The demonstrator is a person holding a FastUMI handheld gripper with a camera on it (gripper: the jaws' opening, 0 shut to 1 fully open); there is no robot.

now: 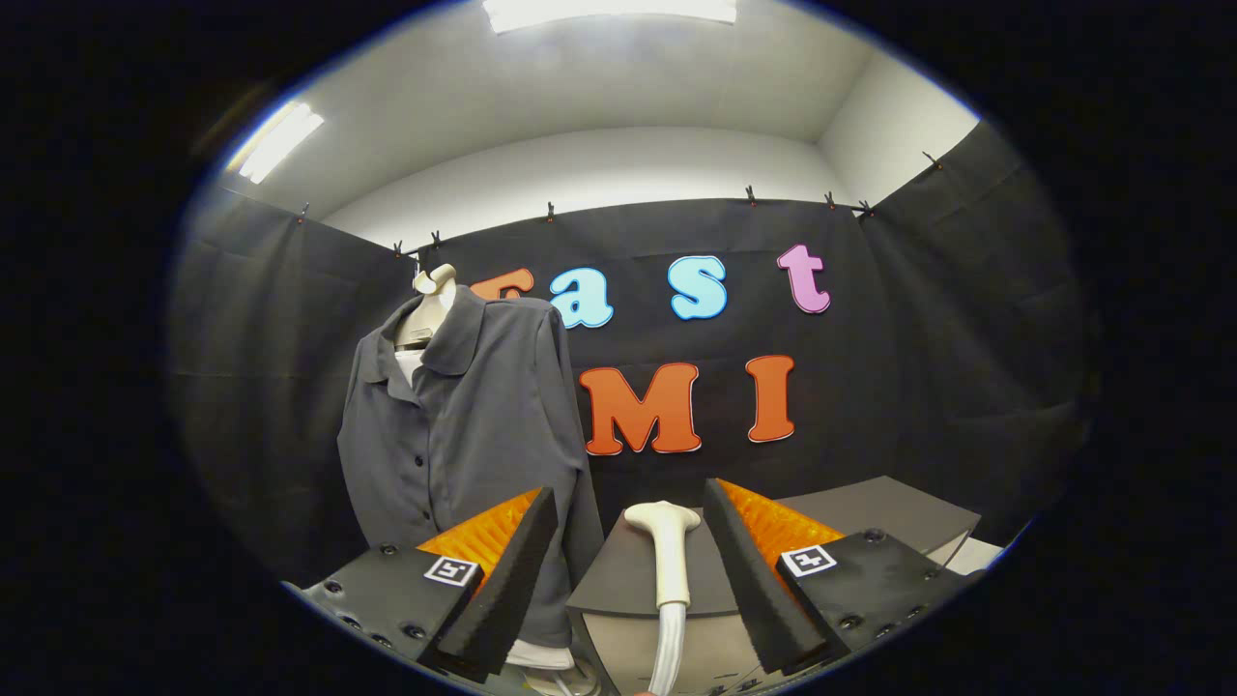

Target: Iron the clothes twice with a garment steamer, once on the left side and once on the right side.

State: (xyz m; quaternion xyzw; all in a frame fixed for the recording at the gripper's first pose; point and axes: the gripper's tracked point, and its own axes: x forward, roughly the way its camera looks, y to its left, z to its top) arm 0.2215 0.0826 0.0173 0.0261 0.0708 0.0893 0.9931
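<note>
Dark grey button-front shirt (464, 454) with a soft collar hangs on a cream mannequin torso (432, 290); a white layer shows at the neck opening and again below the hem. Fabric falls in loose vertical folds, one sleeve hanging down the side nearer the booth's middle. The shirt stands beyond the gripper's left finger, whose tip overlaps the lower front of the garment in the view; contact cannot be told.

Cream plastic steamer head (663, 556), T-shaped at the top, stands upright between the fingers, with a pale ribbed hose (669, 652) running down from it. It rests against a grey box-like unit (638, 580) with a flat dark top.

Gripper (628, 503): jaws spread wide, one finger on each side of the steamer head, neither touching it, open gap on both sides.

Black cloth wall (947, 367) closes the back and both sides. Room lies open ahead of the right finger, between shirt and side cloth. Grey tabletop (889, 512) edge shows beyond the right finger.
</note>
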